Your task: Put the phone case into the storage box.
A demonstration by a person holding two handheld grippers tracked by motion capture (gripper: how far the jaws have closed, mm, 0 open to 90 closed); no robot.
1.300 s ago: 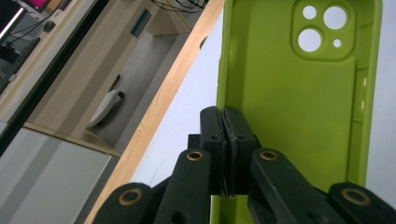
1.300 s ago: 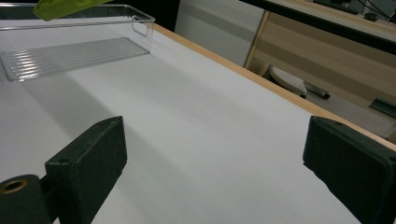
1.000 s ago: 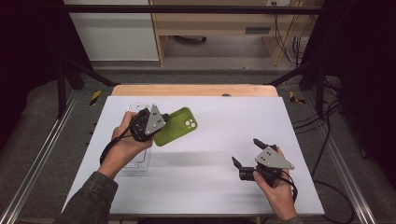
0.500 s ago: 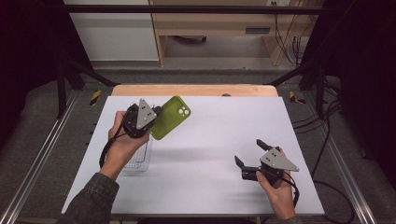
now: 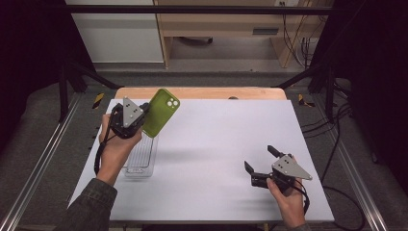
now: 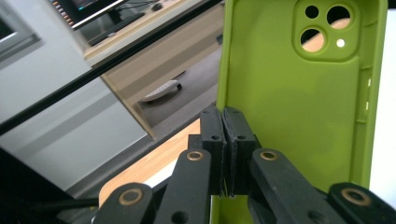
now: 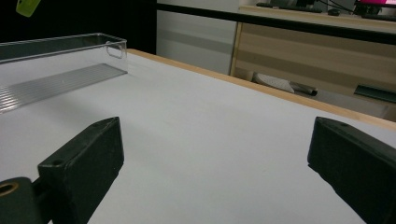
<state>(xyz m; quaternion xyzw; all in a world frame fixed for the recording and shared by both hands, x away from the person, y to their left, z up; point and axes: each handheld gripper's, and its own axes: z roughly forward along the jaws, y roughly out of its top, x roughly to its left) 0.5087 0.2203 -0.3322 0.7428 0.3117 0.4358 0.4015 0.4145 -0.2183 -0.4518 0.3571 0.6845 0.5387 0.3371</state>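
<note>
A lime green phone case (image 5: pixel 161 111) with camera cut-outs hangs tilted in the air above the far end of a clear plastic tray (image 5: pixel 139 171). My left gripper (image 5: pixel 146 120) is shut on the case's long edge. In the left gripper view the two jaws press together on that rim (image 6: pixel 225 126), and the case's hollow inside (image 6: pixel 299 107) faces the camera. My right gripper (image 5: pixel 259 158) rests low over the white table near the front right, open, with nothing between its jaws (image 7: pixel 219 158).
The clear tray (image 7: pixel 60 44) lies lengthwise at the table's left side with a ribbed floor. A wooden strip (image 5: pixel 202 92) runs along the far edge of the white tabletop (image 5: pixel 221 139). Black frame bars and cables stand at both sides.
The left hand has carried the green case toward the far left and slightly up, and it now sits over the tray's far end. The right hand has stayed about where it was.
</note>
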